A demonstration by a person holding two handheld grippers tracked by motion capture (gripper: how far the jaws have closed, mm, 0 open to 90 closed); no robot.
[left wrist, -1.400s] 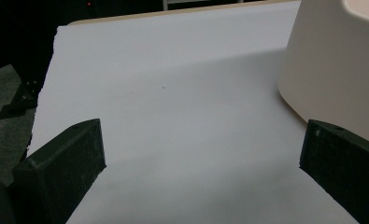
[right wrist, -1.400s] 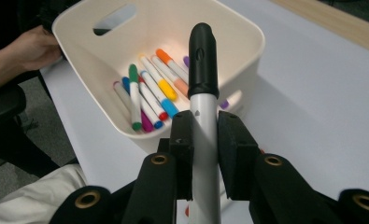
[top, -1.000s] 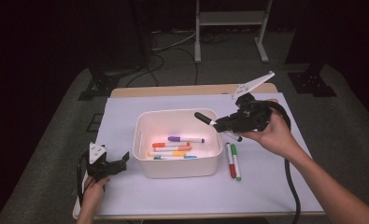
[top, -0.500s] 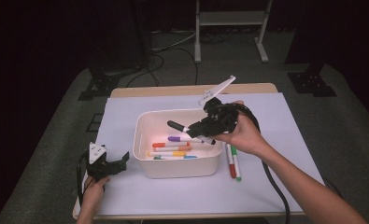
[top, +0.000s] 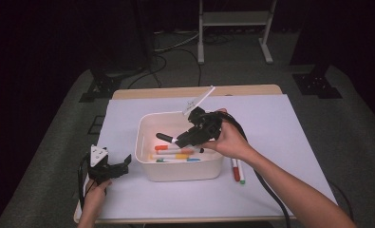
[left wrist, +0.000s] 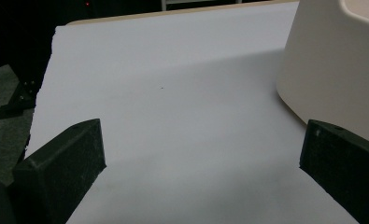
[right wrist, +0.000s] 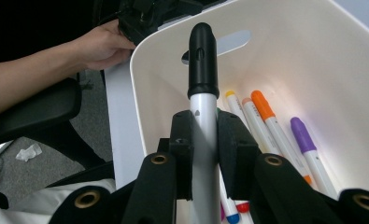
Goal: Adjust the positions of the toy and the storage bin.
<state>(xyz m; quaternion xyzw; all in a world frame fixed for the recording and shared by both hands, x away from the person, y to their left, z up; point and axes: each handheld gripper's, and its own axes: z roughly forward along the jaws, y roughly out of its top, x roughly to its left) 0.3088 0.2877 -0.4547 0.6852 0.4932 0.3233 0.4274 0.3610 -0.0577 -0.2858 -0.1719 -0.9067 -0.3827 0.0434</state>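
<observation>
Right tongs (right wrist: 204,135) clamped on black-capped white marker (right wrist: 202,93), held over white plastic bin (top: 145,142) at counter's middle. Left tongs (left wrist: 201,163) apart, resting empty near counter's left front corner. 2 markers (top: 237,171) beside bin's right wall.

- The bin (top: 180,166) sits mid-counter (top: 289,118), with markers (top: 175,153) lying inside.
- Two more markers (top: 237,170) lie on the counter just beside the bin, toward the right edge.
- The left gripper (top: 110,167) rests near the front-left corner.
</observation>
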